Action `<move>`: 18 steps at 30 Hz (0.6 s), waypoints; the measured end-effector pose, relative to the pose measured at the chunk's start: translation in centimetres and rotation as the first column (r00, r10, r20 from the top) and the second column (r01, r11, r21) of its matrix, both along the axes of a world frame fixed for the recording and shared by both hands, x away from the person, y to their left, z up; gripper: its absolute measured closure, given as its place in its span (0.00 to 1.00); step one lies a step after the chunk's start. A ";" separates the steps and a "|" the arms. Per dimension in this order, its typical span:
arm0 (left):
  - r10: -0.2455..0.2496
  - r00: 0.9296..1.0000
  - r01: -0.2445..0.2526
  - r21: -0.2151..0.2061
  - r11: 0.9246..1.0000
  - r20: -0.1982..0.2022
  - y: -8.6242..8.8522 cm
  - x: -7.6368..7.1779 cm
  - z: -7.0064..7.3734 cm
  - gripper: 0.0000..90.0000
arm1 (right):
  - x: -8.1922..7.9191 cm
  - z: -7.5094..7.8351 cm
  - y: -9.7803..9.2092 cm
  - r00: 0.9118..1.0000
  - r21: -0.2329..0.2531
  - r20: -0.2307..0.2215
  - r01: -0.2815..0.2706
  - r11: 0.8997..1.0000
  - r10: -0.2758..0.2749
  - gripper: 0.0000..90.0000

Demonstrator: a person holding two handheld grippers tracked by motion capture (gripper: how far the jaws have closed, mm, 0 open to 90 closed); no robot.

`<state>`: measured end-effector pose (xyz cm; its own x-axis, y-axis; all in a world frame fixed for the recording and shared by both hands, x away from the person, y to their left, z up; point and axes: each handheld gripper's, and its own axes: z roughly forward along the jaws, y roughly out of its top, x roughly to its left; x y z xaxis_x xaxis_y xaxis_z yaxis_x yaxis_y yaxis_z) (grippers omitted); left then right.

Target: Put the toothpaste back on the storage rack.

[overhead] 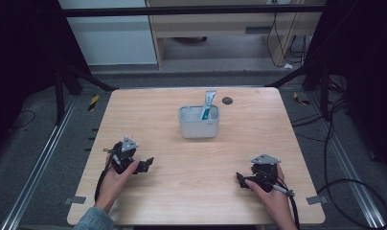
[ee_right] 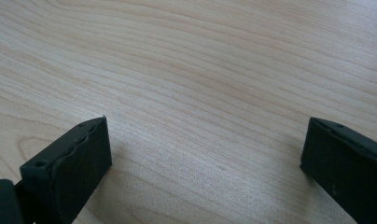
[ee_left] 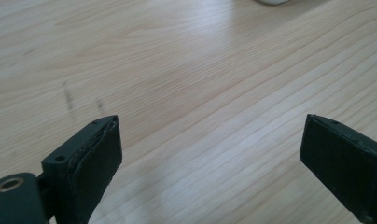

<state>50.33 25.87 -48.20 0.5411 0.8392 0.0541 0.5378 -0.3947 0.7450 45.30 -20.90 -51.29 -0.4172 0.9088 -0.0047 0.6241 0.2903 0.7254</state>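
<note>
Two tools rest low on the bench [overhead: 196,163], left tool [overhead: 146,164] and right tool [overhead: 240,178] both spread wide, empty. Toothpaste tube [overhead: 207,106] stands tilted in the white tub [overhead: 198,127], well apart; a careless reach could tip the tub.

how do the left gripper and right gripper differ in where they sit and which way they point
The left gripper sits near the table's left edge, jaws pointing right; the right gripper sits near the right edge, jaws pointing left. The left lies slightly farther up the table, closer to the white bin. Both are open, holding nothing.
</note>
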 end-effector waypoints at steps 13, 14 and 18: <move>0.110 0.994 -0.109 0.018 0.994 -0.029 4.8 1.5 -2.1 0.06 | 0.0 0.0 0.0 1.000 0.000 0.000 0.000 1.000 0.000 0.02; 0.112 0.993 -0.111 0.013 0.994 -0.031 4.9 1.6 -2.2 0.05 | 0.0 0.0 0.0 1.000 0.000 0.000 0.000 1.000 0.000 0.02; 0.114 0.993 -0.114 -0.006 0.993 -0.043 5.4 2.1 -2.5 0.04 | 0.0 0.0 0.0 1.000 0.000 0.000 0.000 1.000 0.000 0.02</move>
